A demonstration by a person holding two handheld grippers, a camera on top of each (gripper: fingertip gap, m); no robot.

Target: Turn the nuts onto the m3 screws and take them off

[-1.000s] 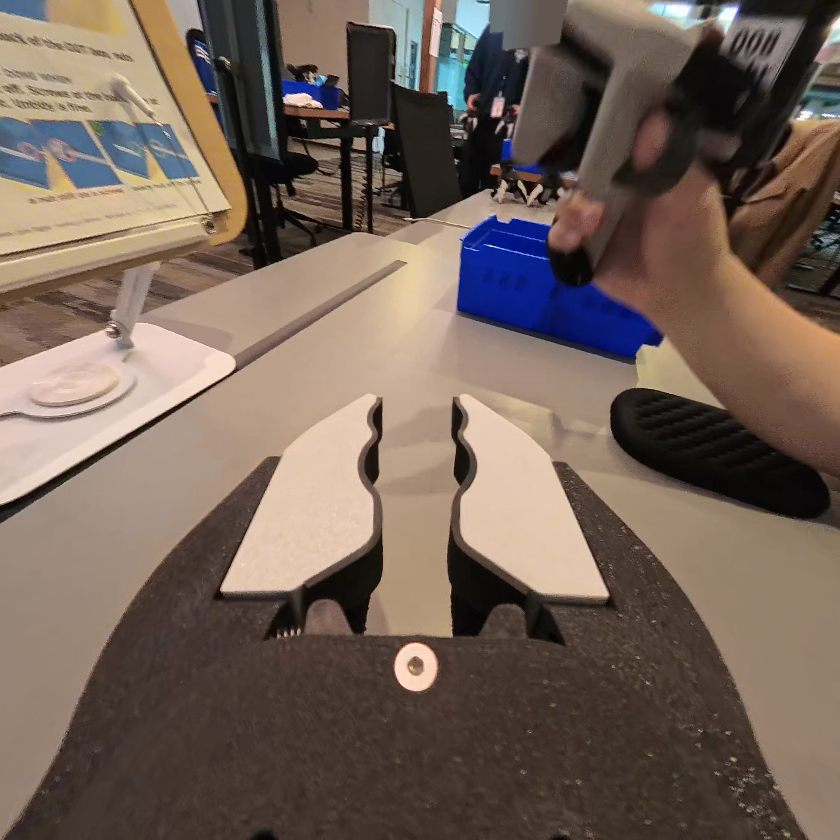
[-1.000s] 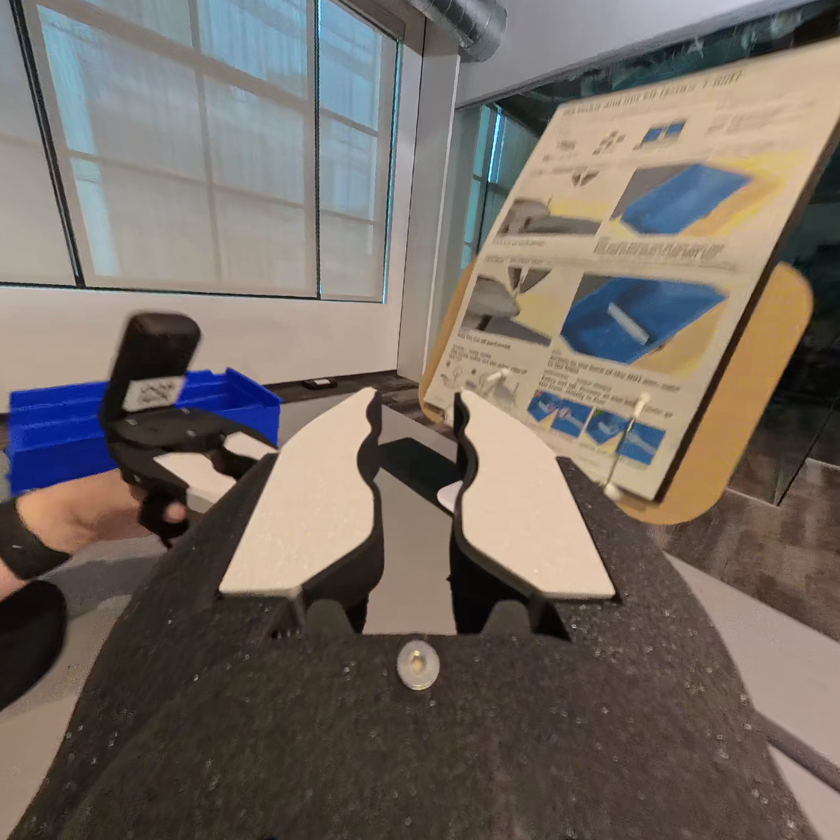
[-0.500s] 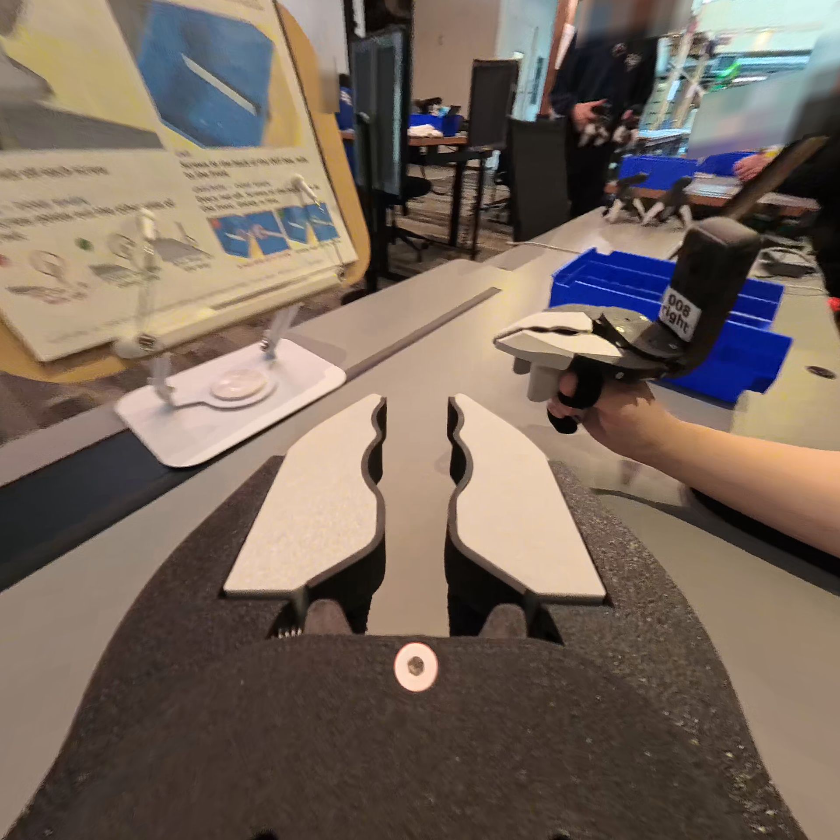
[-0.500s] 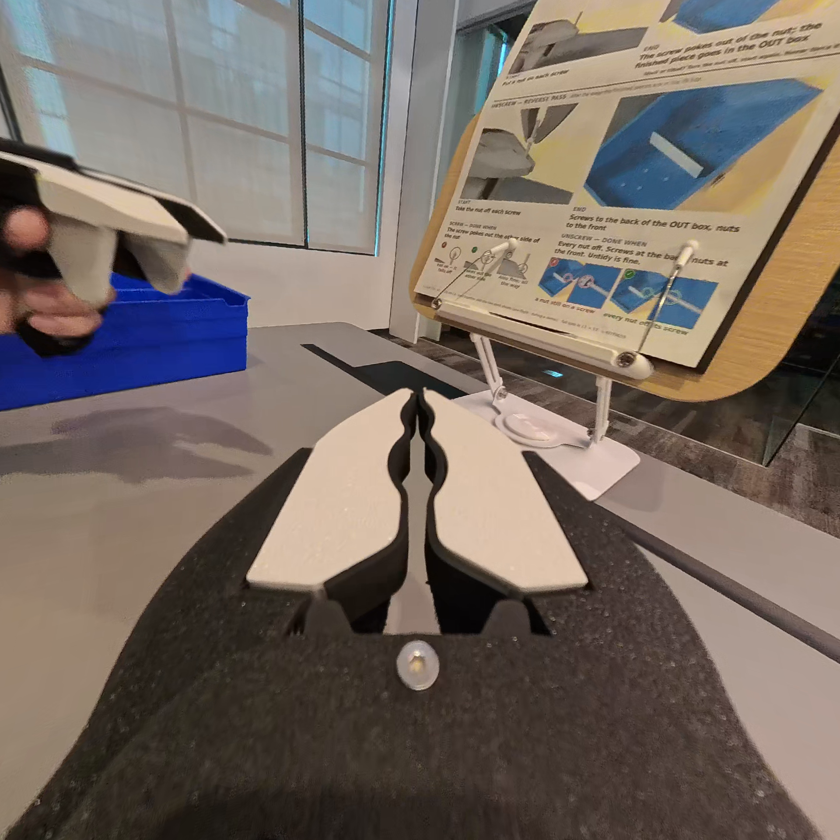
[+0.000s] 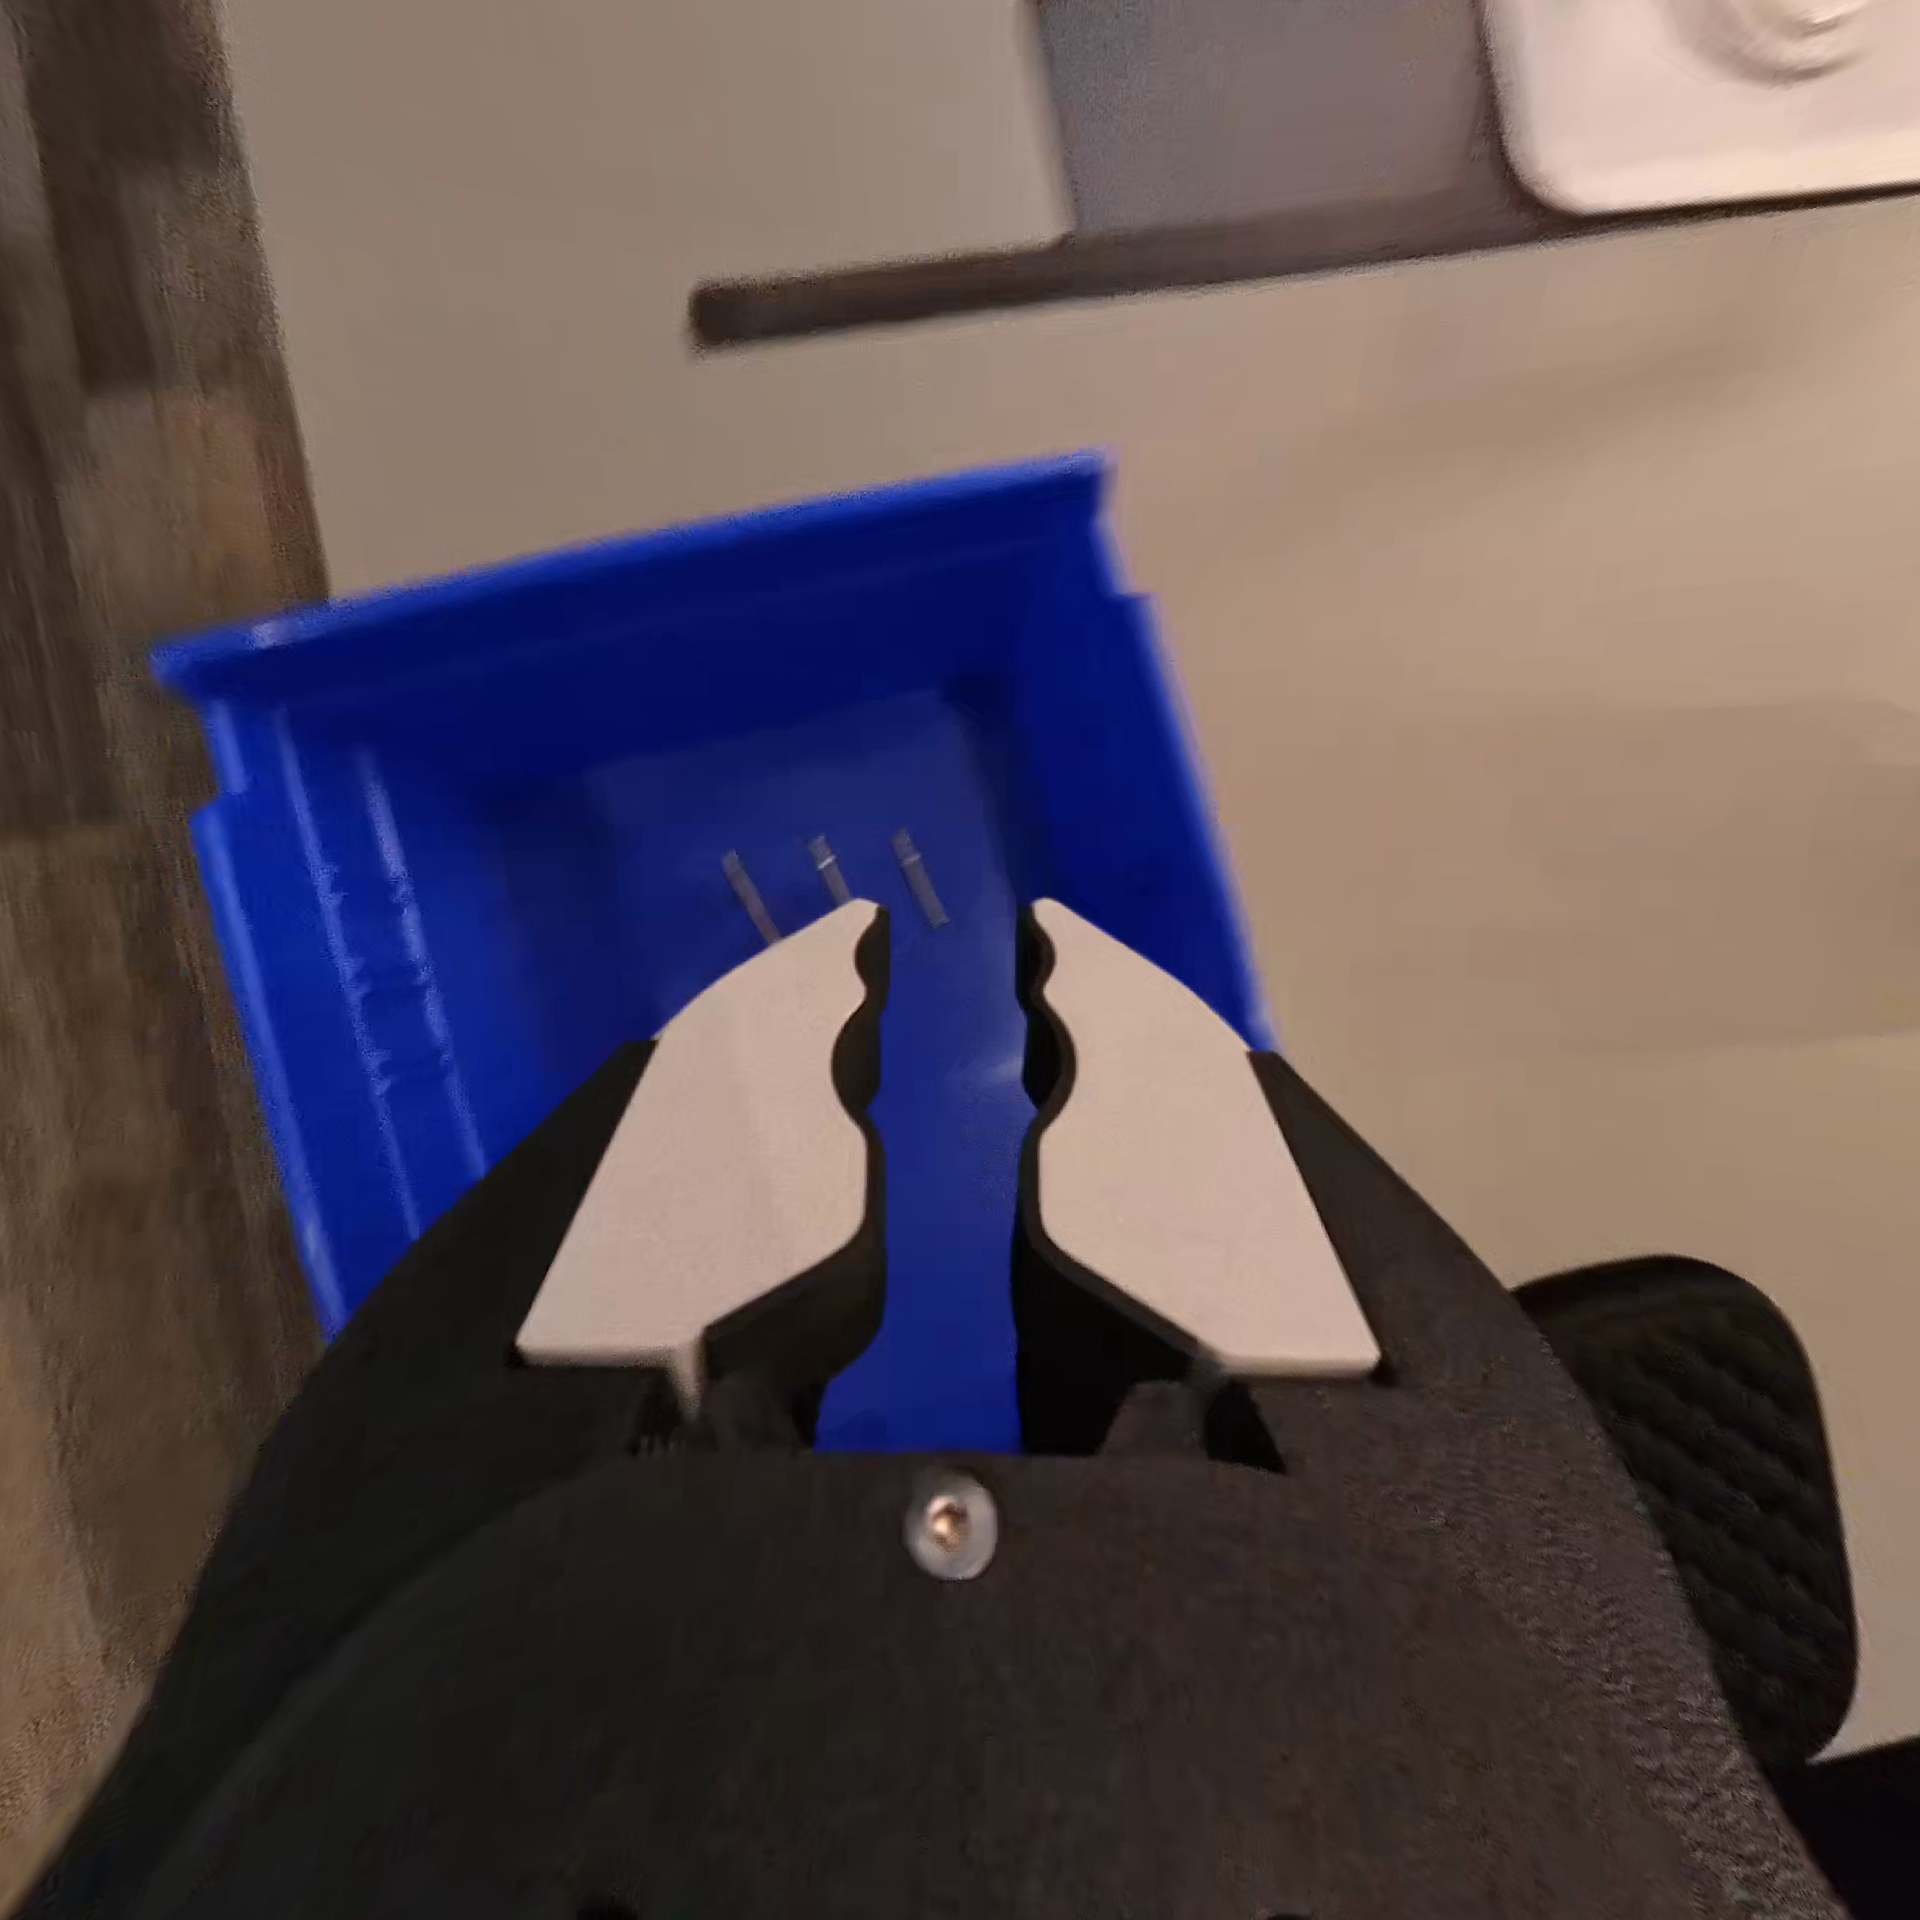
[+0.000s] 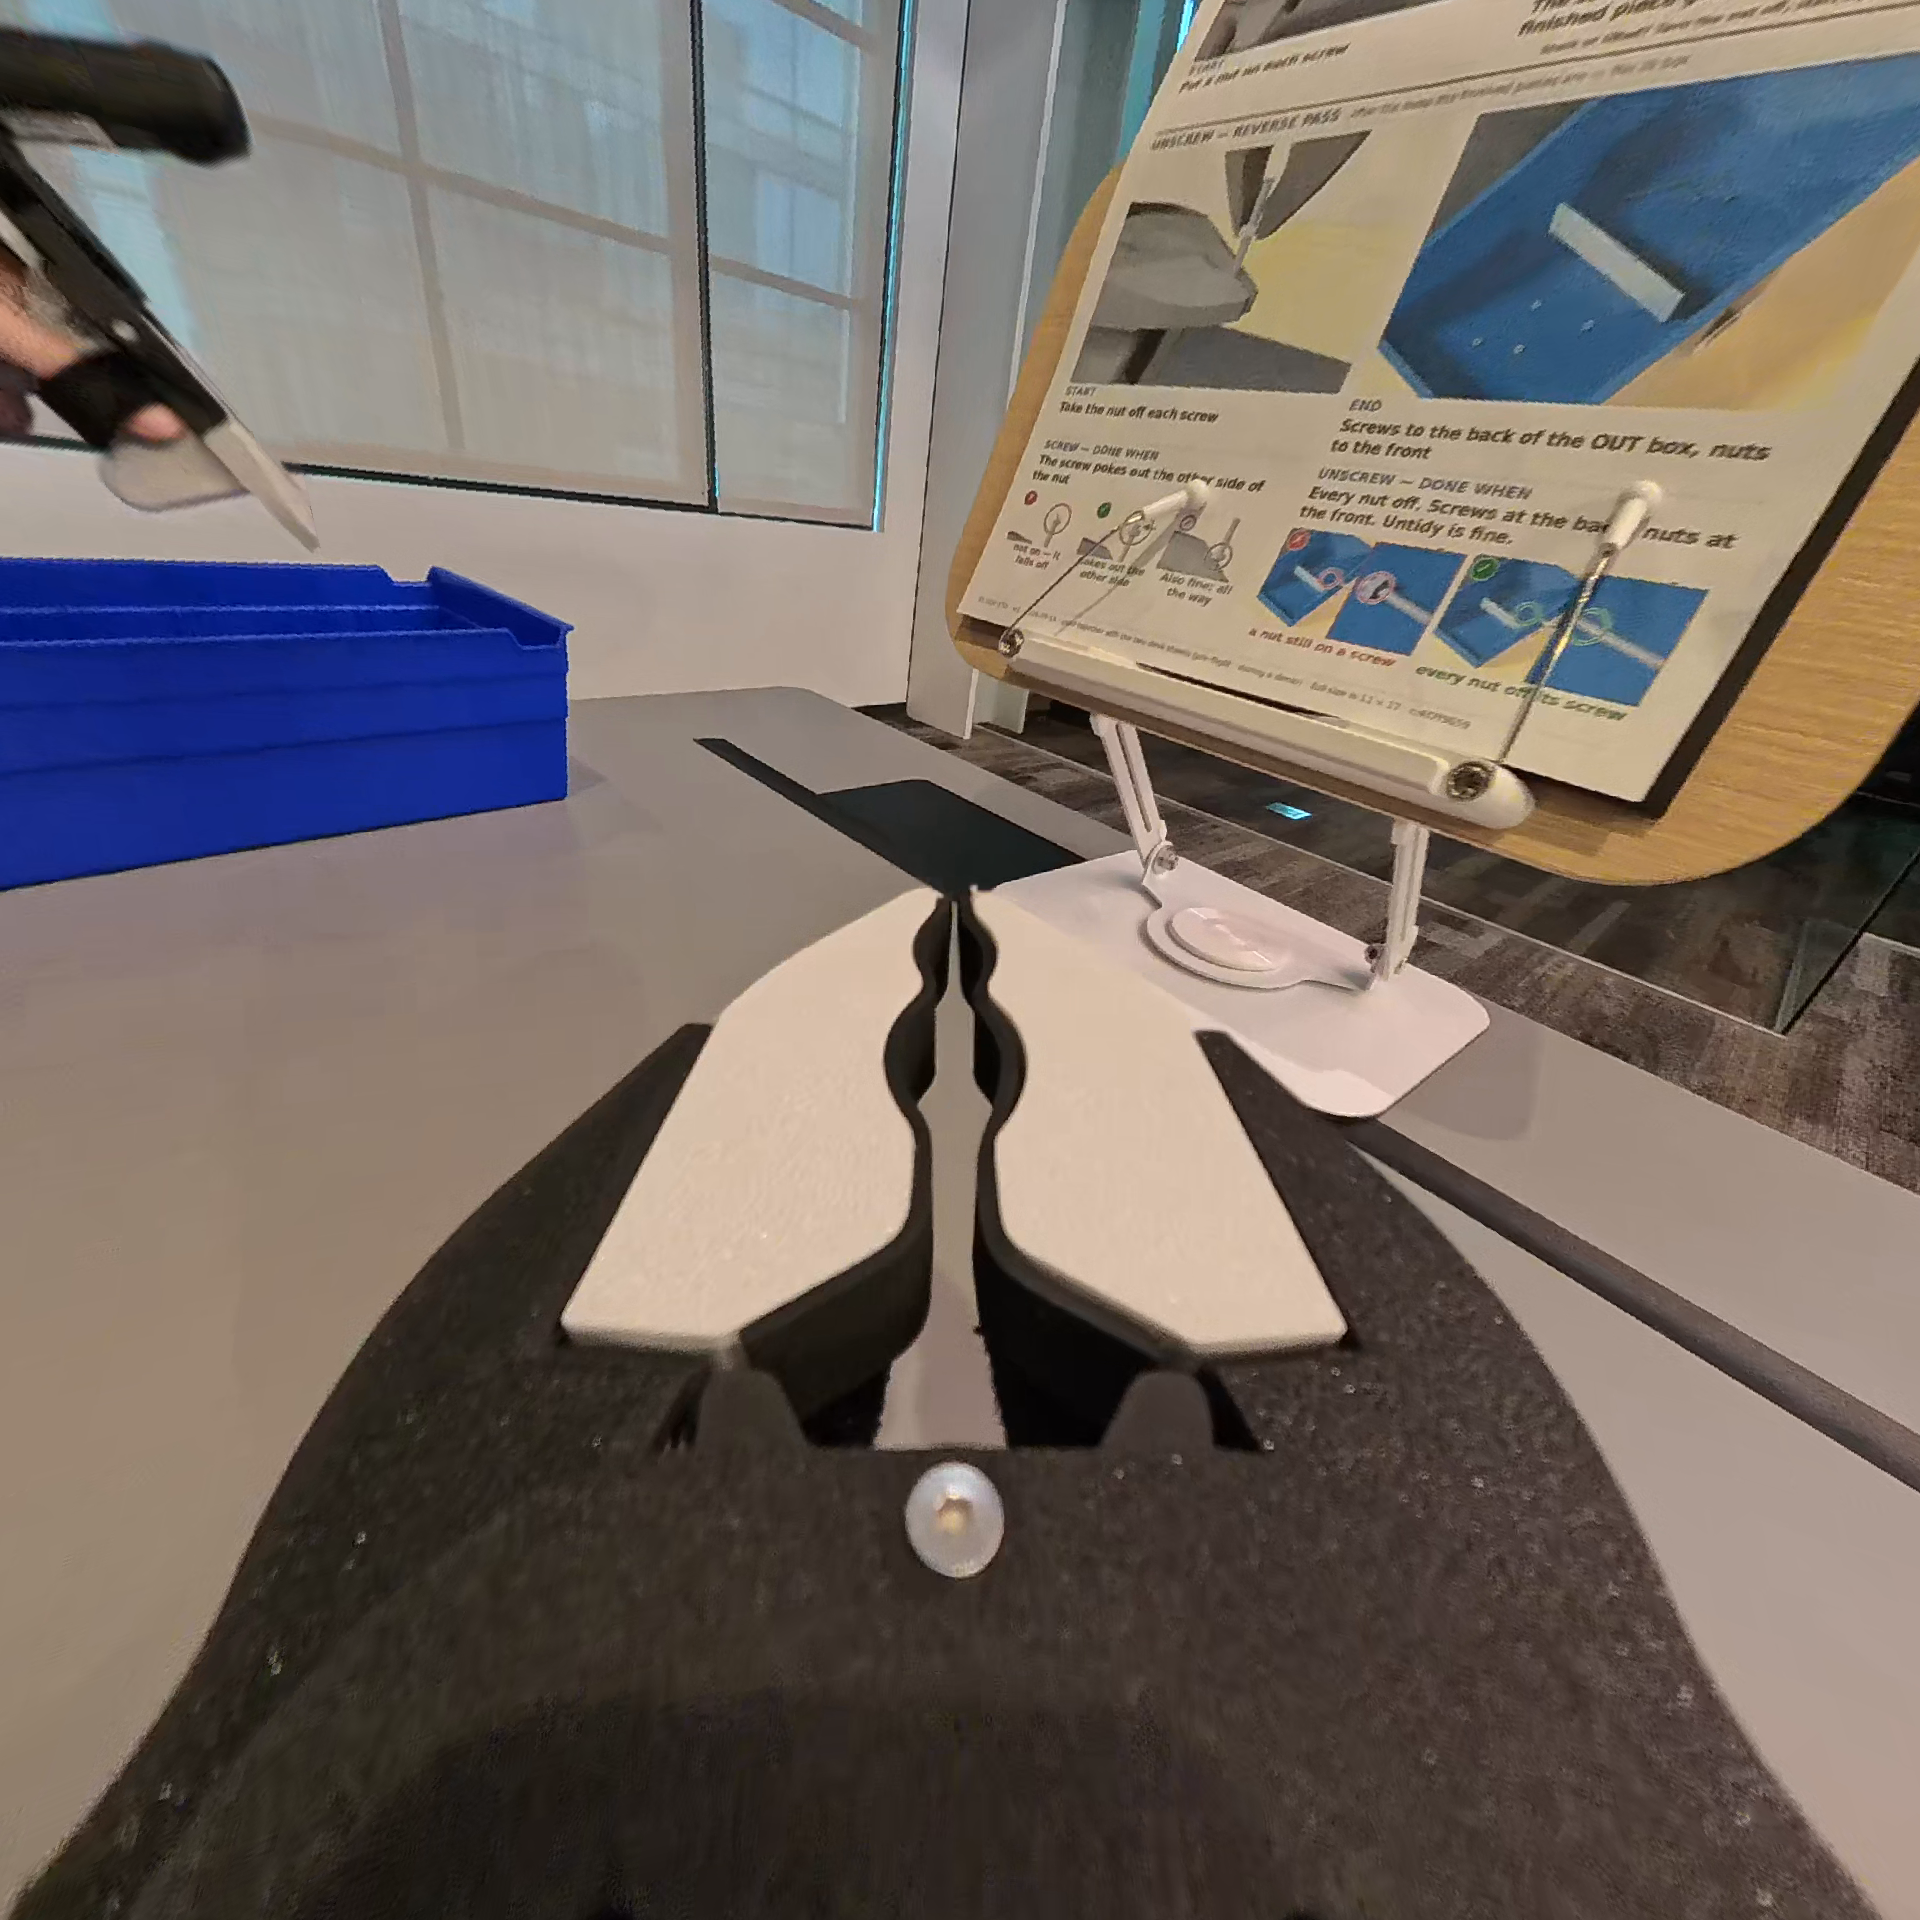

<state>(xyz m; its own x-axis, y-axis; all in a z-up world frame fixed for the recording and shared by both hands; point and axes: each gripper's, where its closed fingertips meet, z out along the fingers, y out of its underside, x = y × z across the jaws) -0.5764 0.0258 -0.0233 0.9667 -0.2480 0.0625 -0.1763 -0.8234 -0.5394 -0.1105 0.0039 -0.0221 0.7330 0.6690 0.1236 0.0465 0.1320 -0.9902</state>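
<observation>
In the left wrist view I look down into a blue bin (image 5: 436,831). Three small metal screws (image 5: 920,878) lie side by side on its floor. My left gripper (image 5: 956,909) is open and empty, its tips hovering just above and short of the screws. In the right wrist view my right gripper (image 6: 956,899) is shut and empty, held low over the grey table (image 6: 312,1039). The left gripper (image 6: 208,468) shows at the upper left of that view, tilted down above the blue bin (image 6: 260,707). The view is too blurred to show any nuts.
An instruction sheet on a wooden board (image 6: 1455,416) stands on a white stand (image 6: 1299,987) at the table's far edge. A dark slot (image 5: 1039,291) runs along the table beyond the bin. A black padded rest (image 5: 1745,1507) lies right of the bin. Floor (image 5: 104,623) lies left of the table. Left tips to right tips: about 45 centimetres.
My left gripper has swung from facing across the table to pointing down into the blue bin. My right gripper has closed fully and stayed low over the table.
</observation>
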